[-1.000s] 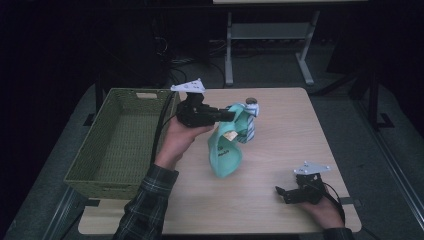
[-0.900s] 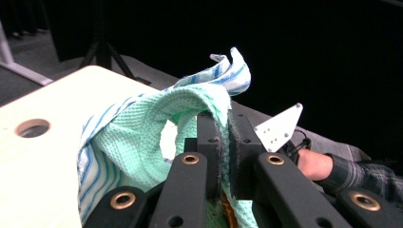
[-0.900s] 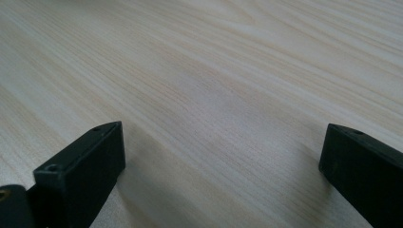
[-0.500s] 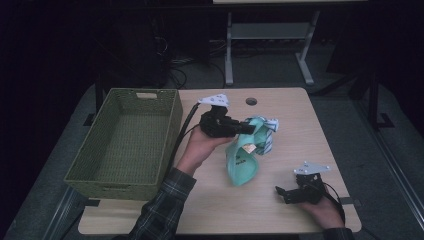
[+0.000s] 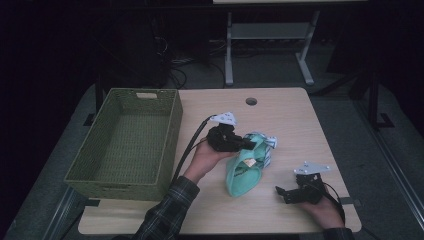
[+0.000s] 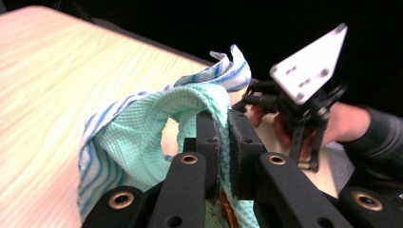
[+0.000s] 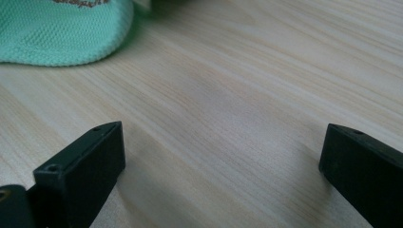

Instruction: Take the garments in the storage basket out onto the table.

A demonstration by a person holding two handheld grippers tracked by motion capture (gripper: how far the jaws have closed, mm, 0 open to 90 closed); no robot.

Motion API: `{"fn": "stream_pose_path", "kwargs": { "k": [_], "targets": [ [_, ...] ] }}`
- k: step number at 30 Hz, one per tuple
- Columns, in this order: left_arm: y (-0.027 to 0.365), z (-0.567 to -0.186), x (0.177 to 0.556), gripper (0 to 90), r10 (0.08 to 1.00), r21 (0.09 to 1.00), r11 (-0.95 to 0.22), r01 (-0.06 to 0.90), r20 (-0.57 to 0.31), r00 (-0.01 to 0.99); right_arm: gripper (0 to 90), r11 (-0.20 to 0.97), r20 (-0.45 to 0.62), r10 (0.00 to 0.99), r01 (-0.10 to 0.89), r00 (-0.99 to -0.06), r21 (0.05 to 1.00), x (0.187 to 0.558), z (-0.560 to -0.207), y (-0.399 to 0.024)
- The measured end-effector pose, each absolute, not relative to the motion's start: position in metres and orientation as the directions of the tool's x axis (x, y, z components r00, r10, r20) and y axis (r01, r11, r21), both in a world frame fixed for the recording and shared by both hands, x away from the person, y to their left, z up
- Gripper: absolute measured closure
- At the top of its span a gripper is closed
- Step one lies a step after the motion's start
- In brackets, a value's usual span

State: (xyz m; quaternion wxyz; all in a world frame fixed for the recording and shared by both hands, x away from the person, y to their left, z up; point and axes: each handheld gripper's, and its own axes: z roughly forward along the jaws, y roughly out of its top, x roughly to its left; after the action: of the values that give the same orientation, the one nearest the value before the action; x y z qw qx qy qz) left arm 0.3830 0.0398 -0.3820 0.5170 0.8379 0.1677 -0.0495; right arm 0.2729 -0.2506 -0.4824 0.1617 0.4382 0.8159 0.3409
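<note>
A mint-green cloth [image 5: 243,170] with a blue-striped white edge lies bunched on the wooden table [image 5: 280,110], its lower end resting on the tabletop. My left gripper [image 5: 248,145] is shut on the cloth's upper fold; in the left gripper view the black jaws pinch the green fabric [image 6: 142,142] between the pads [image 6: 210,137]. My right gripper [image 5: 281,194] rests low near the table's front right, jaws wide apart and empty. In the right gripper view its fingers [image 7: 85,161] straddle bare wood, with the cloth's edge [image 7: 62,33] at the upper left.
A green woven basket [image 5: 172,130] stands empty on the left part of the table. A round cable hole [image 5: 251,101] sits near the far edge. A metal stand [image 5: 270,35] is on the dark floor behind. The right hand with its gripper [image 6: 304,90] shows beyond the cloth.
My left gripper has carried the cloth down and toward the front right, so the cloth now rests on the table. The right gripper has stayed put.
</note>
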Motion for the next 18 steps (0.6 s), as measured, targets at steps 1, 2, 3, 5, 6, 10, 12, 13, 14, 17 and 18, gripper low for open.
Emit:
{"fn": "stream_pose_path", "kwargs": {
  "k": [1,2,3,5,6,10,12,13,14,17,18],
  "targets": [
    [0.041,-0.385,0.383,83.9,0.237,0.848,-0.413,0.333,-0.253,0.938,0.9,0.384,0.035,0.825,0.605,-0.564,0.698,0.273,-0.482,-0.251],
    [0.041,-0.385,0.383,83.7,0.237,0.848,-0.413,0.333,-0.253,0.938,0.9,0.384,0.035,0.825,0.605,-0.564,0.698,0.273,-0.482,-0.251],
    [0.042,-0.388,0.383,83.7,0.246,0.845,-0.416,0.336,-0.251,0.936,0.9,0.383,0.035,0.825,0.605,-0.564,0.698,0.273,-0.482,-0.251],
    [0.044,-0.395,0.384,83.4,0.257,0.840,-0.429,0.332,-0.239,0.936,0.9,0.384,0.035,0.825,0.604,-0.564,0.698,0.273,-0.482,-0.251],
    [0.044,-0.395,0.384,83.3,0.257,0.840,-0.429,0.332,-0.239,0.936,0.9,0.384,0.035,0.825,0.604,-0.564,0.698,0.273,-0.482,-0.251],
    [0.048,-0.404,0.384,83.0,0.272,0.828,-0.449,0.335,-0.230,0.934,0.9,0.384,0.034,0.825,0.604,-0.564,0.698,0.273,-0.482,-0.251],
    [0.050,-0.409,0.384,82.7,0.282,0.825,-0.452,0.338,-0.227,0.932,1.0,0.384,0.034,0.825,0.604,-0.564,0.698,0.273,-0.482,-0.251],
    [0.052,-0.414,0.385,82.7,0.291,0.820,-0.456,0.346,-0.230,0.929,0.9,0.384,0.034,0.825,0.604,-0.564,0.698,0.273,-0.482,-0.251],
    [0.053,-0.416,0.385,82.5,0.298,0.818,-0.459,0.347,-0.226,0.928,0.9,0.384,0.034,0.825,0.604,-0.564,0.698,0.273,-0.482,-0.251],
    [0.056,-0.425,0.387,82.4,0.313,0.809,-0.466,0.358,-0.227,0.922,0.9,0.384,0.034,0.825,0.604,-0.564,0.698,0.273,-0.482,-0.251],
    [0.057,-0.427,0.388,82.3,0.320,0.805,-0.469,0.363,-0.228,0.920,0.9,0.385,0.034,0.825,0.604,-0.565,0.698,0.273,-0.482,-0.251]
  ]
}}
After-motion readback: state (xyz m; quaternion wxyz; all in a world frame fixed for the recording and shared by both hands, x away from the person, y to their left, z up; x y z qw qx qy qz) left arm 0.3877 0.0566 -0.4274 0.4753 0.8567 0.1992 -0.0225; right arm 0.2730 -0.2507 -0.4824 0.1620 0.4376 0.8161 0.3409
